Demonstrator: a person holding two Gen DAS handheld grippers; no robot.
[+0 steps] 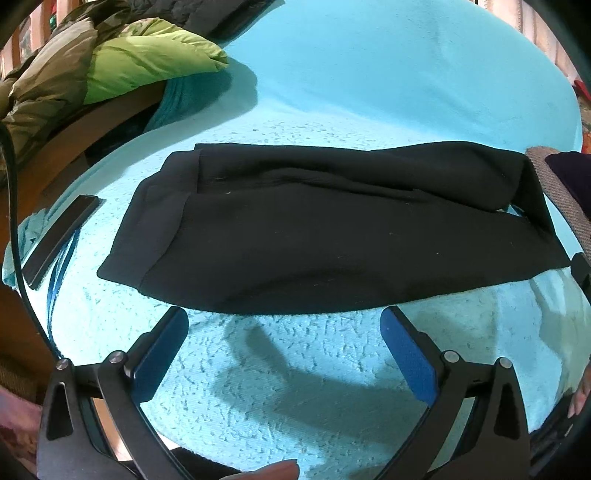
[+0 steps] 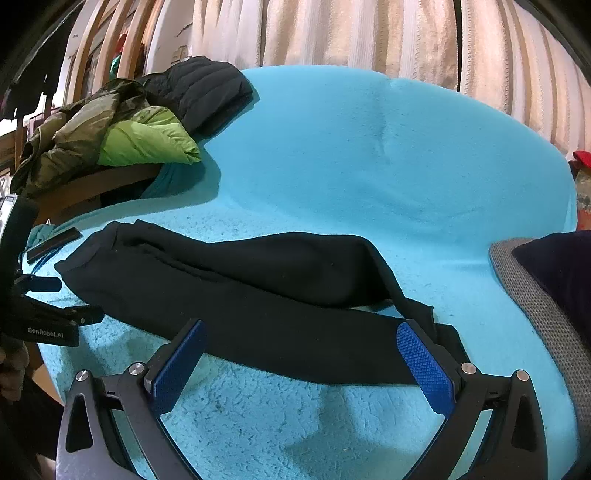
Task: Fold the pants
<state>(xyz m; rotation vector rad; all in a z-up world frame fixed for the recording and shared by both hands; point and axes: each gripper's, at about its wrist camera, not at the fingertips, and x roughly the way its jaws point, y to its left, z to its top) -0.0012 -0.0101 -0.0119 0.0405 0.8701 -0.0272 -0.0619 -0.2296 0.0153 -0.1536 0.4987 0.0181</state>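
Black pants lie folded lengthwise on the turquoise fleece blanket, one layer on top of the other, stretching left to right. In the right wrist view the same pants run from the left side toward the lower right. My left gripper is open just short of the pants' near edge, with nothing between its blue pads. My right gripper is open too, hovering over the near edge at the pants' right end; its blue pads hold nothing. The left gripper shows at the left edge of that view.
Green and olive jackets and a black puffer jacket are piled at the back left over a wooden frame. A flat black bar lies left of the pants. A grey-edged dark cushion sits at the right. Curtains hang behind.
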